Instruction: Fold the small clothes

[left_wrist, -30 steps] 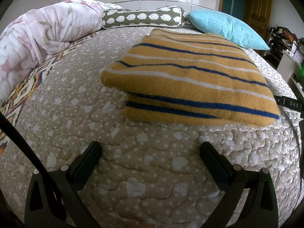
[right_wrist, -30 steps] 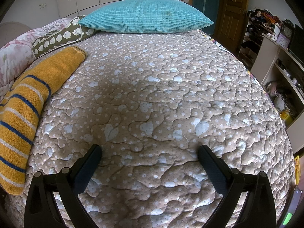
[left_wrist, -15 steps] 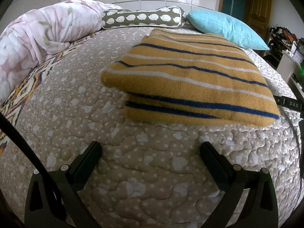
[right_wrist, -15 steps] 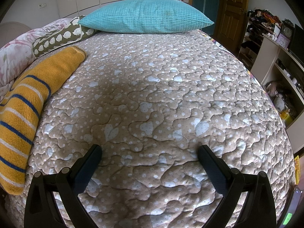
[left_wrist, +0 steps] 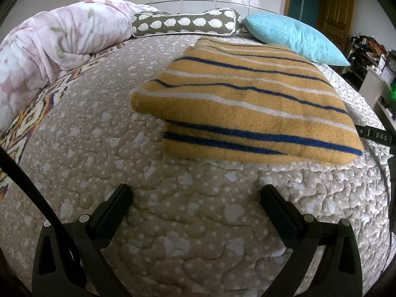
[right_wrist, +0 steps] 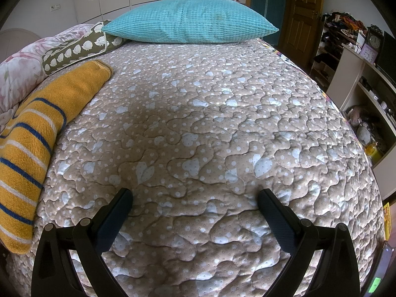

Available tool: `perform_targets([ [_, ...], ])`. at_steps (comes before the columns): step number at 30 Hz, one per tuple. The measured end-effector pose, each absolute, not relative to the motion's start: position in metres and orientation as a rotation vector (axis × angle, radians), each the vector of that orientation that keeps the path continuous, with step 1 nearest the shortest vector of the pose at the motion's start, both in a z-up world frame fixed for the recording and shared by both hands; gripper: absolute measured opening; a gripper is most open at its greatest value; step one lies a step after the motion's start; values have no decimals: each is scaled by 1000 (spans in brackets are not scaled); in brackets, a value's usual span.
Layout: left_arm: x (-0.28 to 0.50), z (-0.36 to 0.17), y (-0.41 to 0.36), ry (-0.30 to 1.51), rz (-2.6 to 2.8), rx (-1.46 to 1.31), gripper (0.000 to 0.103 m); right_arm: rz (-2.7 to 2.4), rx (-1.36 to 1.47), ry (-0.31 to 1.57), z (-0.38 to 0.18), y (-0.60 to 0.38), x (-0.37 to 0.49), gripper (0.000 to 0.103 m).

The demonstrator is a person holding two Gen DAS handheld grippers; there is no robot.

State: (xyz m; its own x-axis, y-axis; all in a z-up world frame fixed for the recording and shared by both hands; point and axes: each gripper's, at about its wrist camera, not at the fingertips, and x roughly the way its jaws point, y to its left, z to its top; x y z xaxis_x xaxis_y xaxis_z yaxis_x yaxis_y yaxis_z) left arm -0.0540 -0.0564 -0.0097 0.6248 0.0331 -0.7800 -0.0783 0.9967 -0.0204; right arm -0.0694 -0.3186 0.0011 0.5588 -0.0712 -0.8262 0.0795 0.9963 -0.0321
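The folded sweater (left_wrist: 250, 113), mustard yellow with blue and white stripes, lies flat on the quilted bedspread (left_wrist: 188, 222) in the middle of the bed, its layers stacked with the thick folded edge facing the left wrist camera. In the right wrist view the same sweater (right_wrist: 32, 143) runs along the left edge of the frame. The left gripper (left_wrist: 195, 198) hangs just above the bedspread, near the sweater's front edge but not touching it; its fingers (left_wrist: 116, 208) are spread wide and hold nothing. The right gripper (right_wrist: 194, 201) sits to the side of the sweater over bare quilt, its fingers (right_wrist: 274, 212) equally wide apart and empty. Beyond the sweater, a hedgehog-print bolster (left_wrist: 185, 23) and a teal pillow (left_wrist: 294, 37) rest at the head of the bed, and a pink floral duvet (left_wrist: 49, 47) is bunched along the left side.
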Motion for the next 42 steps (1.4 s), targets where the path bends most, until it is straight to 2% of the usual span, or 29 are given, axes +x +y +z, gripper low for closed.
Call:
perform_targets([
  [42, -56, -9, -56, 878, 57, -66, 103, -88, 9, 974, 1, -319, -69, 103],
])
